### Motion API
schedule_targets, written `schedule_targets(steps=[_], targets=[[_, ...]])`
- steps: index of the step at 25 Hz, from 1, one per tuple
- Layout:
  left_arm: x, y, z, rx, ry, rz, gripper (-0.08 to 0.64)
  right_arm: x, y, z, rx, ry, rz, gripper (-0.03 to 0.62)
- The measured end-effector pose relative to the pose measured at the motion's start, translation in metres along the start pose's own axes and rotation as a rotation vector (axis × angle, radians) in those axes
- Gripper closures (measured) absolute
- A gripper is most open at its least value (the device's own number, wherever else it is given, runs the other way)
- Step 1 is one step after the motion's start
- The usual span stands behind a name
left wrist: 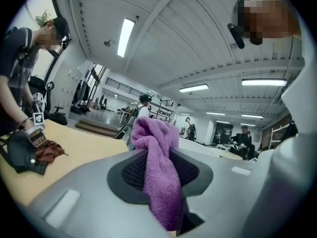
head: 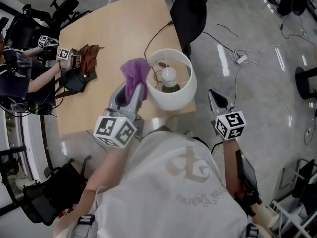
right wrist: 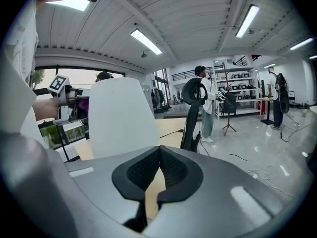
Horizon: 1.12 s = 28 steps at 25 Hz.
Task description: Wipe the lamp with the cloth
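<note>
A white lamp (head: 171,86) with a round shade and a bare bulb (head: 170,75) stands at the near edge of the wooden table (head: 116,38). My left gripper (head: 136,94) is shut on a purple cloth (head: 134,74), which bunches up above the jaws just left of the shade's rim. In the left gripper view the purple cloth (left wrist: 159,175) hangs down between the pads. My right gripper (head: 214,99) is held to the right of the shade, off the table, its jaws together with nothing in them. The lamp shade (right wrist: 119,115) fills the left of the right gripper view.
Another person (head: 22,76) at the table's left side works with grippers over a black bag (head: 77,81) and a brown cloth (head: 89,56). A black office chair (head: 190,9) stands at the table's far right corner. The lamp's cord (head: 156,36) runs across the table; cables lie on the floor.
</note>
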State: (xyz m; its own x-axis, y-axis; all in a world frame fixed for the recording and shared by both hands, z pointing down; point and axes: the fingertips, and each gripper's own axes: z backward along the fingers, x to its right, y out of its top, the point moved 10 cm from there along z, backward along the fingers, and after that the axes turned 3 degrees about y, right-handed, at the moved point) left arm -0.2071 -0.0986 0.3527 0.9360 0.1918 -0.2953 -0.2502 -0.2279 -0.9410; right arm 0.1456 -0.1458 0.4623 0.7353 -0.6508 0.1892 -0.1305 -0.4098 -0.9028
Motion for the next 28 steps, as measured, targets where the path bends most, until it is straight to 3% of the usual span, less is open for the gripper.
schedule_targets(steps=[4,12,16,19,21,24,28], targets=[[-0.006,-0.018,-0.003,-0.021,0.092,0.056,0.454,0.002,-0.003,0.006,-0.004,0.005,-0.006,0.578],[-0.048,-0.087,-0.006,-0.182,0.208,0.253,0.454,0.009,-0.012,0.015,-0.018,-0.002,-0.018,0.578],[-0.057,-0.097,0.0,-0.21,0.254,0.258,0.454,0.012,-0.02,0.019,-0.03,0.004,-0.021,0.578],[-0.049,-0.077,0.012,-0.14,0.266,0.235,0.454,0.015,-0.021,0.021,-0.036,0.017,-0.023,0.578],[-0.038,-0.056,0.022,-0.028,0.206,0.249,0.454,0.015,-0.02,0.019,-0.033,0.033,-0.017,0.578],[-0.014,-0.029,0.032,0.117,0.108,0.33,0.454,0.014,-0.015,0.013,-0.029,0.066,-0.009,0.578],[0.017,-0.02,0.035,0.164,0.061,0.364,0.454,0.013,-0.016,0.009,-0.038,0.101,-0.005,0.578]])
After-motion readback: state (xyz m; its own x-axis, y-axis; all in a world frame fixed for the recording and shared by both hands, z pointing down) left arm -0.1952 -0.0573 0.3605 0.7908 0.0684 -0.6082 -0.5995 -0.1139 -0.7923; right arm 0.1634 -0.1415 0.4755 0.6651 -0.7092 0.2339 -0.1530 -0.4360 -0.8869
